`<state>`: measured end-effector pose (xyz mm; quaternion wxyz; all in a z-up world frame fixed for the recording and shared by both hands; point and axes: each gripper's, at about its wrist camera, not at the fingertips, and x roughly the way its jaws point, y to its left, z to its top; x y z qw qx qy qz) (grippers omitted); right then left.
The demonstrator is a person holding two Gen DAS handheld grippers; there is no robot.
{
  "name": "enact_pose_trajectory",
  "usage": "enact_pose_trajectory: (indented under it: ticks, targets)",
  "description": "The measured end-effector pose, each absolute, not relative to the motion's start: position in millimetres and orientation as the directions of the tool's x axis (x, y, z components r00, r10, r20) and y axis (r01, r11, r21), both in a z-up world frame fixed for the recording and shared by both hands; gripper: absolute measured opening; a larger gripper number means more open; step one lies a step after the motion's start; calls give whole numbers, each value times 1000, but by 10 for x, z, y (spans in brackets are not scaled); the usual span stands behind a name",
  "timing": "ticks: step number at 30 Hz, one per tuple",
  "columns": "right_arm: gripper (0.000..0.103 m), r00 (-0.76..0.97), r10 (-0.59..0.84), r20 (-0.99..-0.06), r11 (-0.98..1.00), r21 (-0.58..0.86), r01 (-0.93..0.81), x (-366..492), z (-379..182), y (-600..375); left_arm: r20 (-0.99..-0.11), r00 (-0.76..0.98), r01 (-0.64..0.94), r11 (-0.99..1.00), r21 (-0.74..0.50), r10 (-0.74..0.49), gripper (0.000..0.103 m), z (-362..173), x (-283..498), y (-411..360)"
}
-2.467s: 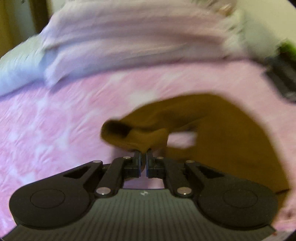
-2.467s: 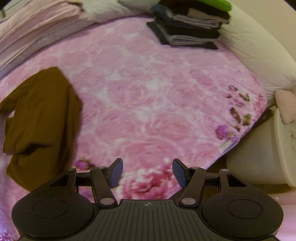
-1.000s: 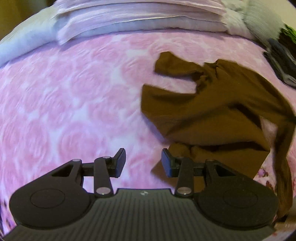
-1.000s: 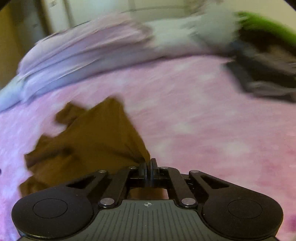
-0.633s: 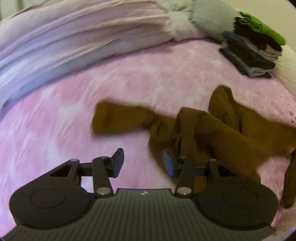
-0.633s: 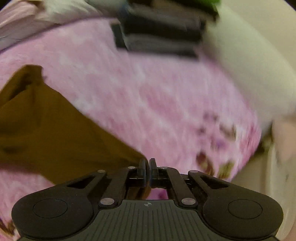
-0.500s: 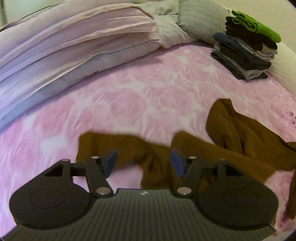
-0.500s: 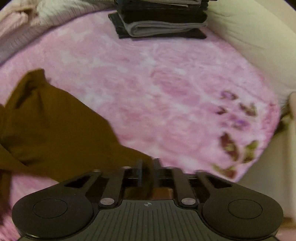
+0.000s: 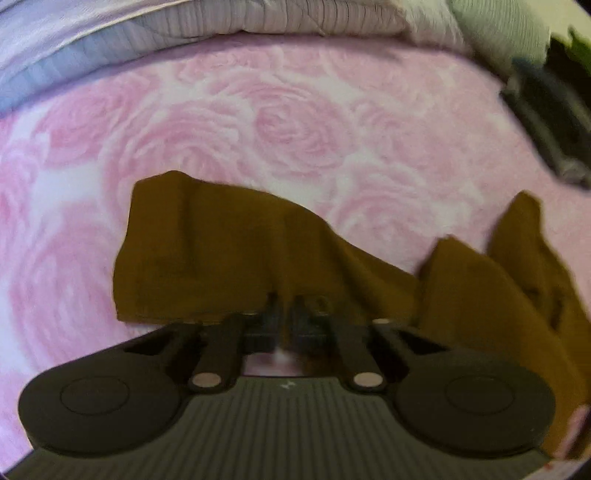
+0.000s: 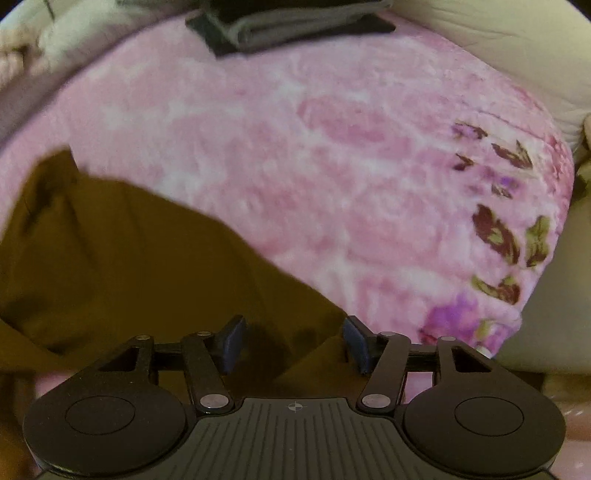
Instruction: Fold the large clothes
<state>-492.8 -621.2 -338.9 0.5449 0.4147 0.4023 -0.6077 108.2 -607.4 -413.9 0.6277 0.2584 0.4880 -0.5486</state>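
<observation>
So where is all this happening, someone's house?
Most likely a bedroom at home. The brown garment lies on a bed with a pink rose-patterned bedspread, folded bedding is piled along the far edge, and a stack of folded clothes sits nearby.

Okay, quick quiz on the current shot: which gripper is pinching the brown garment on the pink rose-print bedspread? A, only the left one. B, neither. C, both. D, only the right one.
A: the left gripper has its fingers nearly together on the edge of the brown fabric garment, while the right gripper stands wide open above the cloth, on the pink rose-print bedspread.
</observation>
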Motion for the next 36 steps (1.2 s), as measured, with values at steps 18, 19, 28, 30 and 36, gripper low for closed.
enact_pose_trajectory:
  ticks: [18,19,28,30,36]
  targets:
    - [56,24,-532,-846,16,19,1000,-4623,-3027,-6148,-817,-251,631,552,-544,-519,31,-4262,1304,-5726]
    - [56,118,-517,-848,72,95,993,-4511,-2993,-6147,-825,-235,641,556,-528,-514,27,-4257,1313,-5702]
    - [56,587,-281,-759,460,431,777,-3049,-3103,-6299,-857,-243,745,478,-465,-454,60,-3953,1282,-4741]
    - [56,608,-243,-756,470,456,756,-2851,-3177,-6355,-861,-269,752,465,-468,-433,71,-3923,1189,-4422]
    - [0,613,-175,-771,533,449,717,-2683,-3325,-6219,-925,-128,866,413,-280,-358,49,-4020,629,-3946]
